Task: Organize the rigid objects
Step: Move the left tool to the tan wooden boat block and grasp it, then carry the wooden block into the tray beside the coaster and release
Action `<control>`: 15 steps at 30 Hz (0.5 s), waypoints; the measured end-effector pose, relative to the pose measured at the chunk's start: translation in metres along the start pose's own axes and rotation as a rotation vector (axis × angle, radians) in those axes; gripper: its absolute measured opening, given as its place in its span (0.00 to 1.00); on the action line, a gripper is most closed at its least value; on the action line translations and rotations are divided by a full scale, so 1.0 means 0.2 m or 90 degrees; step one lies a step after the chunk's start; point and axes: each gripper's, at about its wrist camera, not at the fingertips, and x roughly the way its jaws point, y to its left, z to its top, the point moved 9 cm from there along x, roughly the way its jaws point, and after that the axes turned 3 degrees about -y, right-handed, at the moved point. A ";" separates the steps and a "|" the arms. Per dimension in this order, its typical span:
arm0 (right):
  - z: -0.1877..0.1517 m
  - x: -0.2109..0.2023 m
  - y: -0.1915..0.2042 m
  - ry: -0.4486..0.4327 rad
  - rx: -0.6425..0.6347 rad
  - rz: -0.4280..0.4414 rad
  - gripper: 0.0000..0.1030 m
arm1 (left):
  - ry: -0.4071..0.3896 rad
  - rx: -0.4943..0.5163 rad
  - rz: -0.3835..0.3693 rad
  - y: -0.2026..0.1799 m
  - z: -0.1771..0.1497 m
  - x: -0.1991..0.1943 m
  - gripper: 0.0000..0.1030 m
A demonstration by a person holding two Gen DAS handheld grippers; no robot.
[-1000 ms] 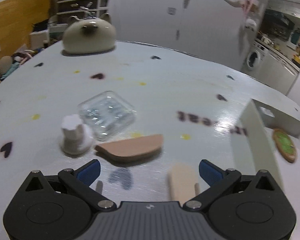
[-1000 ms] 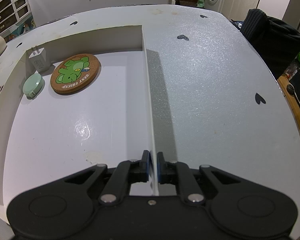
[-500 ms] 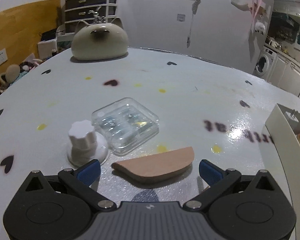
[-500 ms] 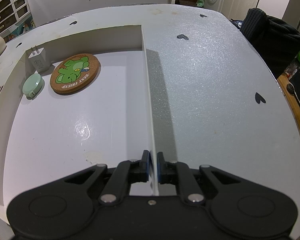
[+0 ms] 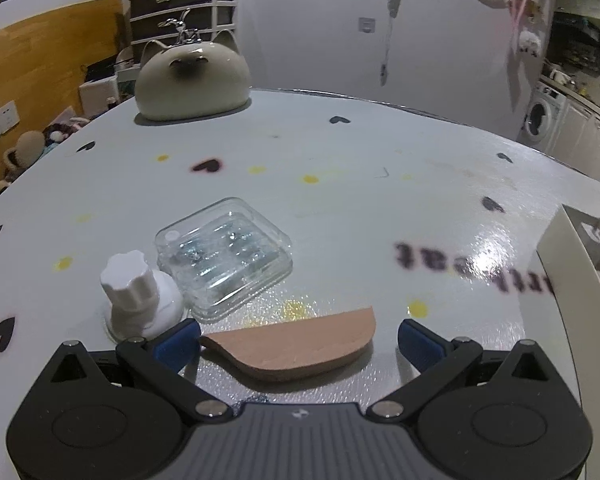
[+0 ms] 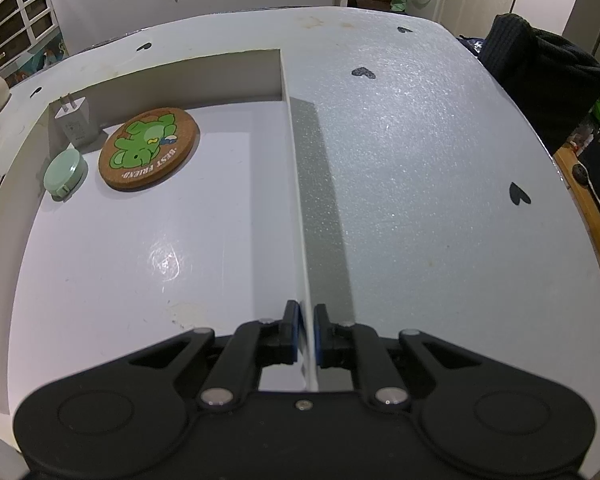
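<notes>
In the left wrist view a tan half-moon wooden piece (image 5: 296,350) lies flat on the table between the fingers of my open left gripper (image 5: 298,340). A white knob-topped object (image 5: 134,300) stands just beyond the left finger. A clear plastic case (image 5: 224,258) lies behind it. My right gripper (image 6: 306,330) is shut on the right wall of the white tray (image 6: 296,200). The tray holds a cork coaster with a green bear (image 6: 150,148), a mint round case (image 6: 65,171) and a white plug adapter (image 6: 75,120). The tray's corner shows in the left wrist view (image 5: 572,264).
A cream cat-shaped ceramic pot (image 5: 192,80) stands at the far left of the table. A dark garment (image 6: 540,76) hangs beyond the table's right edge. The table top (image 6: 420,160) carries heart and dot prints.
My left gripper has moved toward the half-moon piece, which now lies between its open fingers. A second tan piece seen near the right finger a second ago is out of view. The right gripper has not moved.
</notes>
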 end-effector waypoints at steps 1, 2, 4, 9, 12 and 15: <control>0.00 0.00 0.00 0.000 0.001 0.000 0.09 | 0.003 -0.006 0.005 0.00 0.01 0.00 1.00; 0.00 0.00 0.00 0.000 0.002 0.000 0.09 | 0.005 -0.011 0.009 0.00 0.01 0.01 1.00; 0.00 0.00 0.00 0.000 0.003 0.001 0.09 | 0.008 -0.019 0.017 0.00 0.02 0.01 1.00; 0.00 0.00 0.00 0.000 0.003 0.001 0.09 | 0.007 -0.017 0.025 0.00 0.02 0.02 0.99; 0.00 0.00 0.00 0.000 0.002 0.001 0.09 | 0.004 -0.014 0.029 0.00 0.02 0.02 0.95; 0.00 0.00 0.00 0.000 0.002 0.001 0.09 | -0.001 -0.003 0.034 0.01 0.02 0.01 0.90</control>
